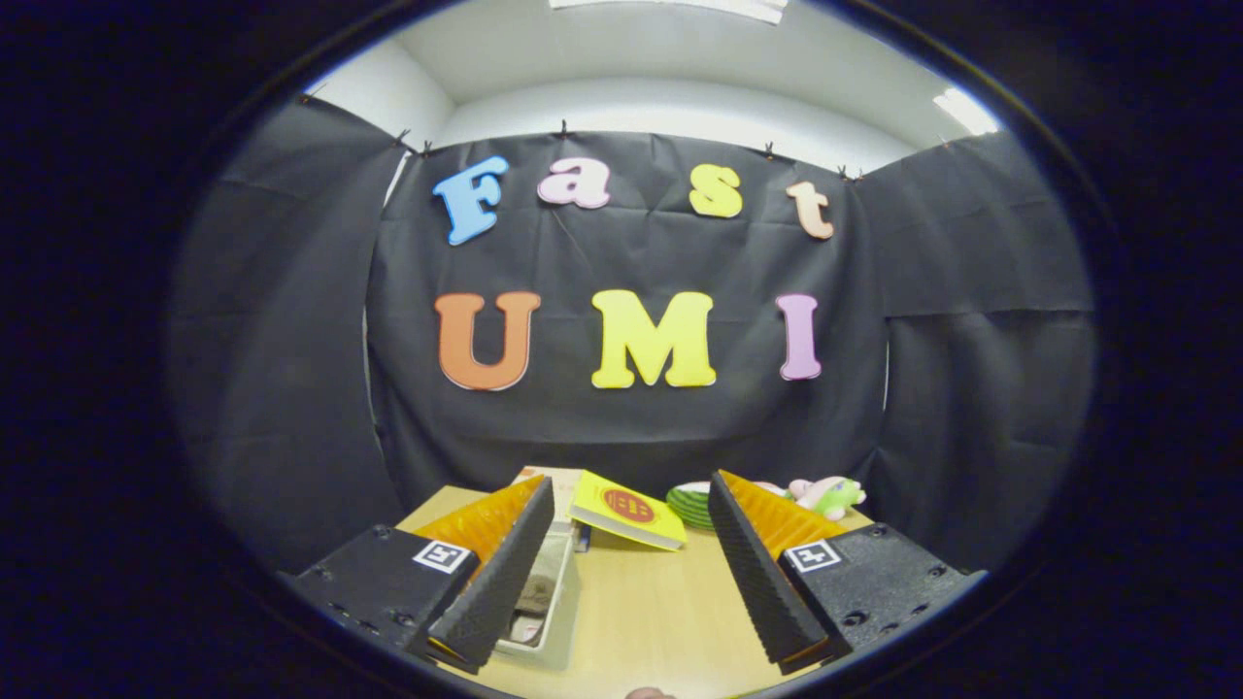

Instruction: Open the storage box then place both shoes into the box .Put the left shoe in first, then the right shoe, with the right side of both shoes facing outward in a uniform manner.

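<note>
Pale wooden table (pixel 641 602) carries a white storage box (pixel 555 607), lid apparently open, lying lengthwise just inside the left finger of the gripper (pixel 626 573), whose fingers are spread wide and empty. Something brownish sits inside the box.

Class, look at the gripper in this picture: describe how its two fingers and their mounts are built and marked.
The gripper has two wedge-shaped fingers whose inner faces are ridged like saw teeth. Each sits on a black blocky mount with screw holes and a small square black-and-white marker on top. No cables are visible.
</note>
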`<state>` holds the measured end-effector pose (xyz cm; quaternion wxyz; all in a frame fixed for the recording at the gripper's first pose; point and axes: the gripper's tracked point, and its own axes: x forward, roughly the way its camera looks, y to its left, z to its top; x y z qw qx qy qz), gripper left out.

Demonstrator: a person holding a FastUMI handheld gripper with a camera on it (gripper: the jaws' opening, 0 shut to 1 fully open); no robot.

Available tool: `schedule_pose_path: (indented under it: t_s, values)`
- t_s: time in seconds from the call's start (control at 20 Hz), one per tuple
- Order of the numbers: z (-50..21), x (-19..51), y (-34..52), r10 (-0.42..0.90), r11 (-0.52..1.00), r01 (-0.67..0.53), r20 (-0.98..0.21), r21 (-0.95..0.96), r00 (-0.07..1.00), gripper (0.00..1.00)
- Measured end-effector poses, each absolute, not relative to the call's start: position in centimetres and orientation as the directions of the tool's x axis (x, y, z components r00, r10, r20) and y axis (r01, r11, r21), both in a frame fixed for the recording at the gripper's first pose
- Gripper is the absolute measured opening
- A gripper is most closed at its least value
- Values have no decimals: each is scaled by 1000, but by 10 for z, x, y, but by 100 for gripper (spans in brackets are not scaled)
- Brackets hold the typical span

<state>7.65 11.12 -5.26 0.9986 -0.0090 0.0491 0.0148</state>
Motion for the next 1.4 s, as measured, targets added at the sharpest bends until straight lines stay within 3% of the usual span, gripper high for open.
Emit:
schedule_pose_path:
  t_s: [0.45, 1.25, 1.4]
  values:
    - [-26, 13, 57, 15, 995, -13, -22, 98, 1000, 100]
    - [-51, 17, 52, 87, 994, -82, -71, 67, 994, 100]
    - [-53, 16, 36, 50, 998, -47, -61, 40, 997, 100]
